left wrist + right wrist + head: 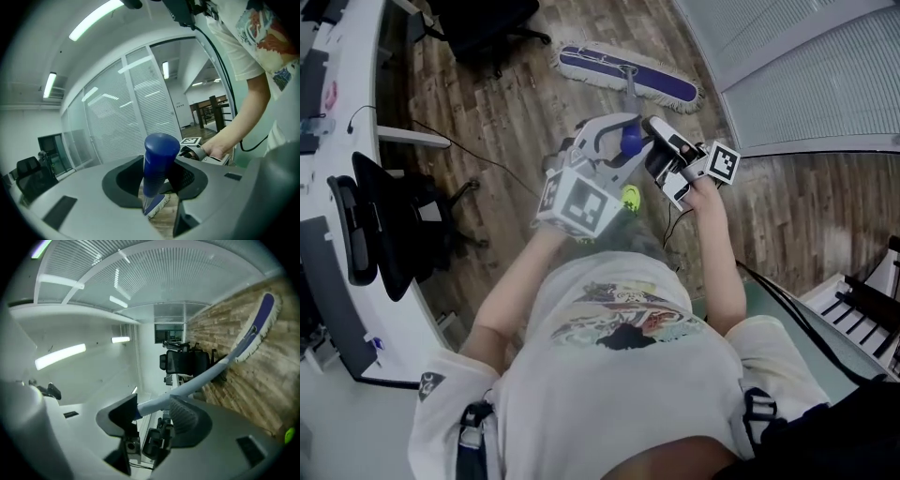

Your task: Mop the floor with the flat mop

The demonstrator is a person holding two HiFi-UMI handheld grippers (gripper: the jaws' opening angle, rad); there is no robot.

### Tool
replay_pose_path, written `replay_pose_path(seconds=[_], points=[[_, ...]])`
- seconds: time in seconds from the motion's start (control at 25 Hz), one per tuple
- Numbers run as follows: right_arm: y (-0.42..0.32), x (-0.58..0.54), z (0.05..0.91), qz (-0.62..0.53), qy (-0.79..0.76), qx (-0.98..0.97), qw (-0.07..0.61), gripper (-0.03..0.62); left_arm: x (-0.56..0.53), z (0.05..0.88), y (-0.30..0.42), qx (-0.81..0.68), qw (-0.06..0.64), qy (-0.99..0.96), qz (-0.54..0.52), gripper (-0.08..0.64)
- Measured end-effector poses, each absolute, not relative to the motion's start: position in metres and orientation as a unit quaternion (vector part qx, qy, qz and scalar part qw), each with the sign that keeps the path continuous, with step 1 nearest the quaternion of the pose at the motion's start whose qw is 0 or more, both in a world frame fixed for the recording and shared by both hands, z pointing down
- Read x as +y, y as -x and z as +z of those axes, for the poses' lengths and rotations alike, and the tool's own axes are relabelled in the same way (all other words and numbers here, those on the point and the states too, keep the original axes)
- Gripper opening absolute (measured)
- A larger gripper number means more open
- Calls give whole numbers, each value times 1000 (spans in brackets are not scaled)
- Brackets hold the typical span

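Observation:
The flat mop's blue fringed head (628, 75) lies on the wooden floor ahead of me, and it also shows as the mop head (260, 319) and the mop head (157, 206) in the gripper views. Its pale pole (201, 378) rises to a blue handle grip (159, 161). My left gripper (623, 141) is shut on that grip, the pads of the left gripper (157, 180) on either side of it. Just beside it, my right gripper (654, 129) stands open. In the right gripper view the pole crosses between the wide jaws of the right gripper (154, 408).
A curved white desk (347, 112) and a black office chair (394, 225) stand at the left, with another chair (483, 28) at the top. Glass walls with blinds (806, 66) close off the upper right. A cable (478, 155) trails over the floor.

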State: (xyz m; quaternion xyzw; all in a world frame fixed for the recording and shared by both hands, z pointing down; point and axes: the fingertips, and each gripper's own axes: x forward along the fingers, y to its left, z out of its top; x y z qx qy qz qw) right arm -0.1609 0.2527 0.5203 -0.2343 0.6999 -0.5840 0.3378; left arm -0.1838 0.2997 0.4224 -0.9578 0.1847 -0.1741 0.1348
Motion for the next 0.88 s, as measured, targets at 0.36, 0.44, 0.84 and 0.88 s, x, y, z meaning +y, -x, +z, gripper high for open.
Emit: replay_pose_path(seconds=[0.36,0.44,0.84,0.88], points=[[228,290,560,-665,197,616,373,201,348,457,241,180,134,958,-176,146],[237,293,566,-680,182,596,386,201,351,461,251,180,130,958,-181,146],[275,291,581,-715,145,563,388,202,364,466,271,177,103,962,-180,146],[277,289,581,-716,141,559,394,202,363,465,271,176,101,963,-176,146]])
